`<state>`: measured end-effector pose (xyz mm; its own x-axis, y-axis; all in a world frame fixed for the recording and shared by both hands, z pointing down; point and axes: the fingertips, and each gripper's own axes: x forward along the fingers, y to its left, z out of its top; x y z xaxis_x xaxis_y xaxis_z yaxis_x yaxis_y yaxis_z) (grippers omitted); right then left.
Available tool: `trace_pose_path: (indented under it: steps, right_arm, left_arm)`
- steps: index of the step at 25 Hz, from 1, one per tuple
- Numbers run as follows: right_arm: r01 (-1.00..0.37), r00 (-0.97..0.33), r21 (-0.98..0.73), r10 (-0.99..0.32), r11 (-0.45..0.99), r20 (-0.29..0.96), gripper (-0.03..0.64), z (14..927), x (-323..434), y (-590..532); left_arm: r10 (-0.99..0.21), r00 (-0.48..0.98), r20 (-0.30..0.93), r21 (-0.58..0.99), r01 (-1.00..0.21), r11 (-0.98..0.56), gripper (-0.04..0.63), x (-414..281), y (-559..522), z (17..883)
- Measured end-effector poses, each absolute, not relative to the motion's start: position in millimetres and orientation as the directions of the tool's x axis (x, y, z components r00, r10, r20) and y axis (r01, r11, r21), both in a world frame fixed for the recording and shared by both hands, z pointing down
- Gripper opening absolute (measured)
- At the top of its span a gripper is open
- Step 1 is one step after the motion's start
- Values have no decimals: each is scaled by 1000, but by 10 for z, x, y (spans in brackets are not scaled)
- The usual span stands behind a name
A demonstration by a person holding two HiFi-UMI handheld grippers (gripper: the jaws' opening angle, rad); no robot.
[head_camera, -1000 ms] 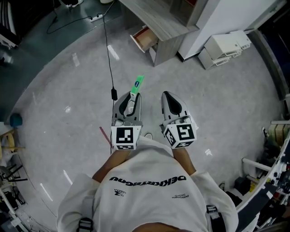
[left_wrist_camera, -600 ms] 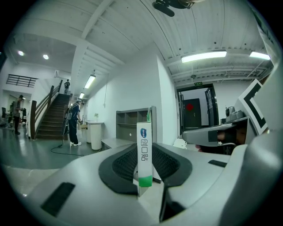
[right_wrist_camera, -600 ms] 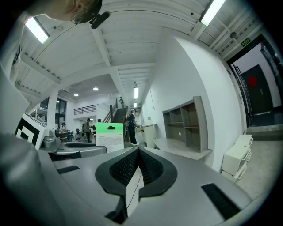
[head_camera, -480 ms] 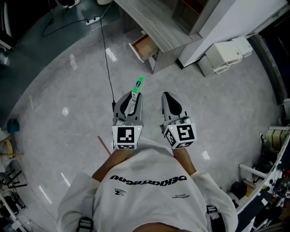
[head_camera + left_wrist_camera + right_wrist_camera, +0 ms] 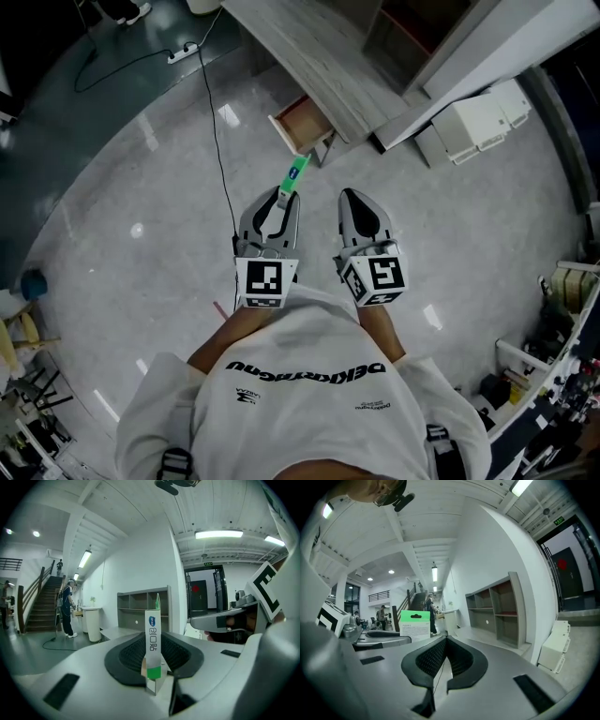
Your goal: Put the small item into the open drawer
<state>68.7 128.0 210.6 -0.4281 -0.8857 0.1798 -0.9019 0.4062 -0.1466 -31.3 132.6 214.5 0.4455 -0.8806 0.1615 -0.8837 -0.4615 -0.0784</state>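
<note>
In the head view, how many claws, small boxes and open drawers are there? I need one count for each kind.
small box: 1
open drawer: 1
claws: 2 (left claw, holding the small box; right claw, empty)
total: 4

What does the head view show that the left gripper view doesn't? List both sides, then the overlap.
Head view only: the open drawer, the floor cable, the white shirt. Left gripper view only: the staircase, a person beside a white bin, ceiling lights. Both: the small box clamped in the left claw, and the right claw.
</note>
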Motion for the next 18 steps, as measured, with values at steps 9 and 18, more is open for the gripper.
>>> trace_pose_path:
  steps: [9,18]
  right_arm:
    - [-917,-396,-148,-894,371,211,28,2171,480,459]
    - [-918,-395,-161,-879,364,267,29,2482,453,7]
  left_arm:
    - [-842,506,188,-82,-846,-527,104,-448,476,2216]
    - [-805,531,265,-55,-825,-563,104,-430,22,2613]
